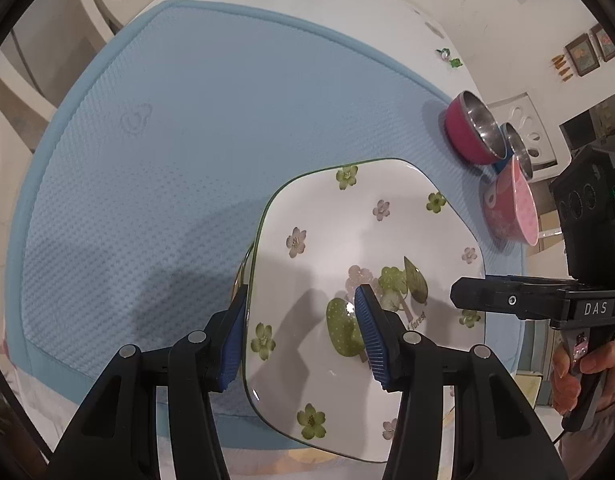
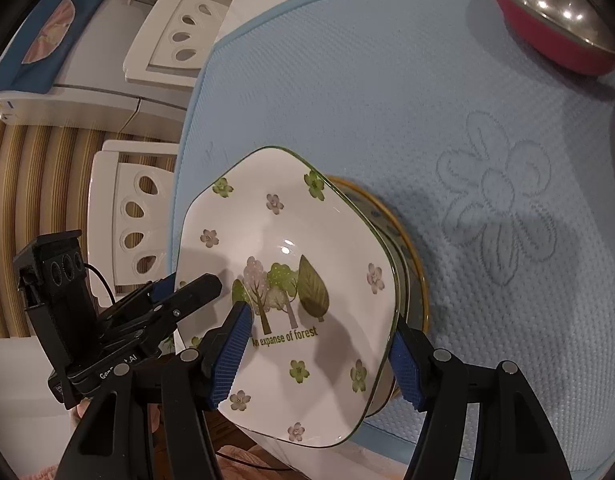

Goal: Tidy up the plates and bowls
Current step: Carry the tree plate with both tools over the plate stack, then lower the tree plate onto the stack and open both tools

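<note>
The square floral plate (image 2: 291,296) sits atop a yellow-rimmed dish (image 2: 411,264) on the blue mat (image 1: 147,160); the left gripper (image 1: 303,336) and right gripper (image 2: 319,352), each half-open, straddle opposite plate rims, apparently sharing its weight; whether pads press, I cannot tell.

Even indoor light, plate (image 1: 347,240) glare, soft shadows, perhaps blurred fisheye edges

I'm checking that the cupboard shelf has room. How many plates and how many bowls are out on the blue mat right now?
Plates: 2, the floral square plate and the yellow-rimmed plate under it
Bowls: 3, the red bowl, the steel bowl behind it and the pink bowl
Total: 5
</note>
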A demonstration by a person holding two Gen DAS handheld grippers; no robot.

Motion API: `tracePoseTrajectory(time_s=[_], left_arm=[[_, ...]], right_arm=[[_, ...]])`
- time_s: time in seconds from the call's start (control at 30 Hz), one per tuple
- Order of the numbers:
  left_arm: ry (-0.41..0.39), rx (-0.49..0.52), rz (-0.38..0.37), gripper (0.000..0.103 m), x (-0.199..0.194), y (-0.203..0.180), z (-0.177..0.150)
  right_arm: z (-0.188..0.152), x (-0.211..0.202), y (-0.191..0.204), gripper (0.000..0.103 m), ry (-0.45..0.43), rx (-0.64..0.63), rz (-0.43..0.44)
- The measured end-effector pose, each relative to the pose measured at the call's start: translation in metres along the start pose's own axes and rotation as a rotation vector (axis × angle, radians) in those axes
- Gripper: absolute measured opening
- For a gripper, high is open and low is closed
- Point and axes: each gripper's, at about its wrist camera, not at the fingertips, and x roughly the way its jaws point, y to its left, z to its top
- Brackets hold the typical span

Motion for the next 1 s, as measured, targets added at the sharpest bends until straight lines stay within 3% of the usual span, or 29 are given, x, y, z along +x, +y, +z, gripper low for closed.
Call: tracePoseTrajectory(time_s=[0.33,0.73,1.0], left_arm=[[0.02,0.011,0.013,0.047,0.006,0.0,-0.008],[0.041,0.045,0.086,0.049,0.009,-0.008,-0.006],[0.061,0.039,0.13,0.049,0.012,-0.005,-0.005]], right_arm=[[-0.006,0.011,-0.001,0.064,0.016,0.02,-0.012],[-0.009,0.006,-0.007,0.064,0.01,0.054,-0.008],[-0.013,0.016,0.002,0.064,0.037,0.035,-0.065]])
